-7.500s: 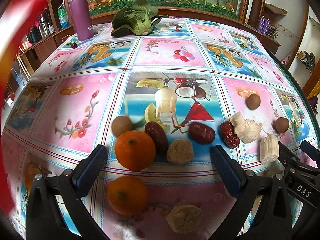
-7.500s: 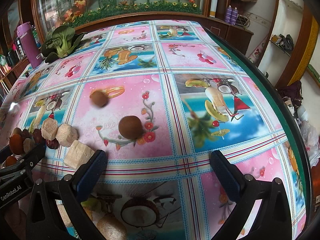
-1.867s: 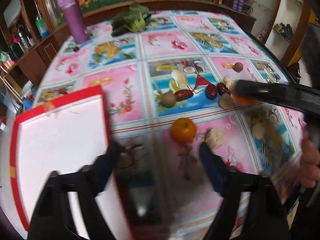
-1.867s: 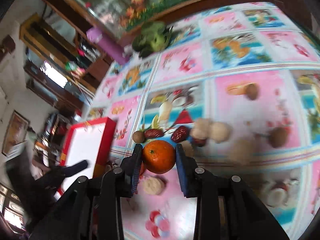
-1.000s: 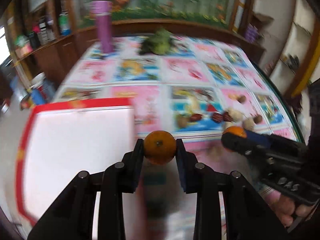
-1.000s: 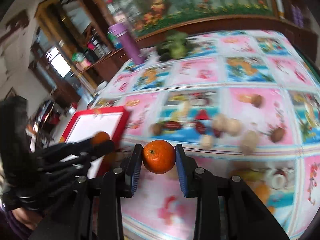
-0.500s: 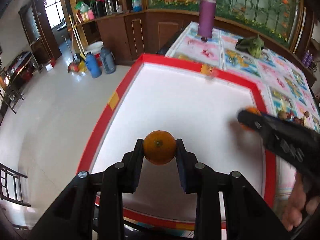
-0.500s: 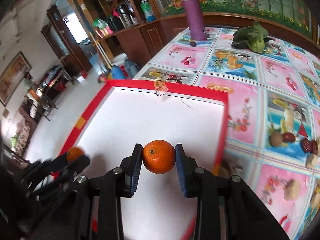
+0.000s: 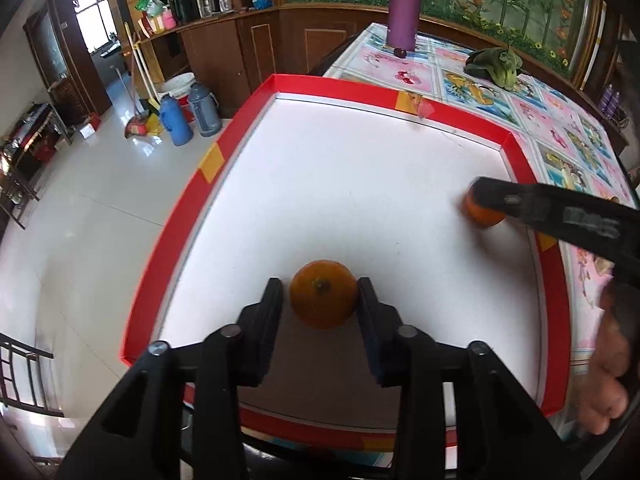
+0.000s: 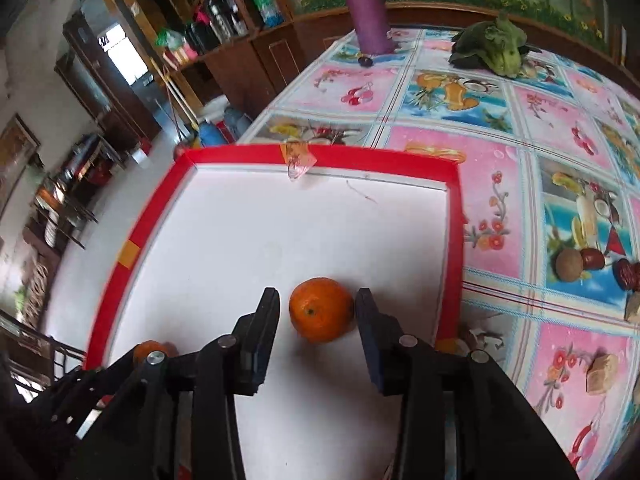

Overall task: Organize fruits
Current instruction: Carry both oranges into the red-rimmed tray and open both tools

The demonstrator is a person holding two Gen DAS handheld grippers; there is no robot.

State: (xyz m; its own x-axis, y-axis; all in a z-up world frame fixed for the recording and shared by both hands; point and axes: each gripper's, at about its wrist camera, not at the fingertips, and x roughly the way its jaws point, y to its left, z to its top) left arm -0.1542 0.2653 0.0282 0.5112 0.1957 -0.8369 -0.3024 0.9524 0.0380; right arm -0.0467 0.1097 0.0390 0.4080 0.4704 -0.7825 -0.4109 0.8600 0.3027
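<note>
Setting down oranges: left gripper (image 9: pixel 320 304) and right gripper (image 10: pixel 318 312) each bracket an orange on the red-rimmed tray (image 10: pixel 454 240), jaws slightly released; next, withdraw.

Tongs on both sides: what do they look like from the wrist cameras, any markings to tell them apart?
Both are alike: matte black plastic frames with silver round bolt heads at the joints. The left tongs and right tongs each end in two flat fingers with dark blue pads. In the left view, white lettering shows on the right tongs' side, too blurred to read. No cables or sleeves show; part of a hand holds the right one.
</note>
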